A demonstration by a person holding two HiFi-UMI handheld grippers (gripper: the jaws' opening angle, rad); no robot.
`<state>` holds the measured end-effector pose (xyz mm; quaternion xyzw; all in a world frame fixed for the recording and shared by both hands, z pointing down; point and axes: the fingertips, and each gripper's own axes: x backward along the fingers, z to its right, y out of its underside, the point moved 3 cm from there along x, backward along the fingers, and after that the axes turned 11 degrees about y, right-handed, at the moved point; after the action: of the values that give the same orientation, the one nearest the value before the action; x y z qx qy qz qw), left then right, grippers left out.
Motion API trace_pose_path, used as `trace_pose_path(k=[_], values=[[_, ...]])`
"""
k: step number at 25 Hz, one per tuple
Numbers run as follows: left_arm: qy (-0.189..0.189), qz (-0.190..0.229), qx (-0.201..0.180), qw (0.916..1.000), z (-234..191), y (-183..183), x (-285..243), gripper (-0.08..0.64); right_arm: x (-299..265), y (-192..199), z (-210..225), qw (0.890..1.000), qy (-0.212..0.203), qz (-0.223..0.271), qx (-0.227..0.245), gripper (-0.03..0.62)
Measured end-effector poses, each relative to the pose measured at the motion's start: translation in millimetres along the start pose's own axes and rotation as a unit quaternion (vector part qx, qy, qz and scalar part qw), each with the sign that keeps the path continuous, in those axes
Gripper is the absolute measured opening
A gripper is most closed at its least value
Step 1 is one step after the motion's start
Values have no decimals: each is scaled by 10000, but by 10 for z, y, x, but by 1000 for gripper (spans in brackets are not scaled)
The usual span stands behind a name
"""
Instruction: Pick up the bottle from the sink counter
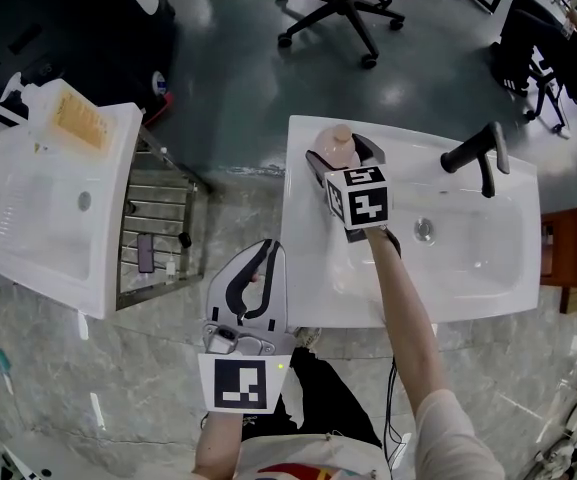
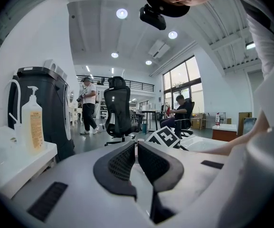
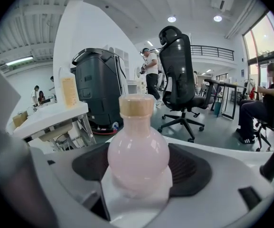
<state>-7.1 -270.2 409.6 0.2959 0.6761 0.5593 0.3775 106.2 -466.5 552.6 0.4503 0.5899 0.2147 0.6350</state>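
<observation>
Pale pink and glossy, the round-bellied bottle (image 3: 138, 151) with its tan, wood-toned cap (image 3: 137, 106) stands upright on the smooth white sink counter (image 1: 308, 268). It sits between the right gripper's (image 3: 139, 169) spread fingers, whose dark ribbed pads (image 3: 191, 167) flank its bulb closely on each side. Off the counter's near edge, the left gripper's (image 2: 136, 145) black textured pads (image 2: 120, 163) are drawn almost together, with nothing between them.
</observation>
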Motion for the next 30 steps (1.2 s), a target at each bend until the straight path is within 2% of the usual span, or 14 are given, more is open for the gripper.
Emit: trace_pose_path(k=[4, 13, 18, 24, 30], values=[[-13, 35, -57, 10000, -18, -42, 47, 18, 30, -57, 17, 9997, 102, -5, 232, 374], [-34, 287, -82, 9995, -29, -366, 112, 18, 566, -585, 143, 9979, 404, 488, 114, 375], [-40, 543, -62, 9985, 3, -677, 174, 18, 1217, -929, 146, 9948, 544, 862, 12, 376], [182, 779, -423, 9959, 107, -1058, 263, 18, 2192, -1261, 14, 9858, 760, 1498, 72, 376], [405, 897, -578, 9935, 239, -1282, 417, 18, 3085, -1362, -274, 9755, 712, 2078, -135, 376]])
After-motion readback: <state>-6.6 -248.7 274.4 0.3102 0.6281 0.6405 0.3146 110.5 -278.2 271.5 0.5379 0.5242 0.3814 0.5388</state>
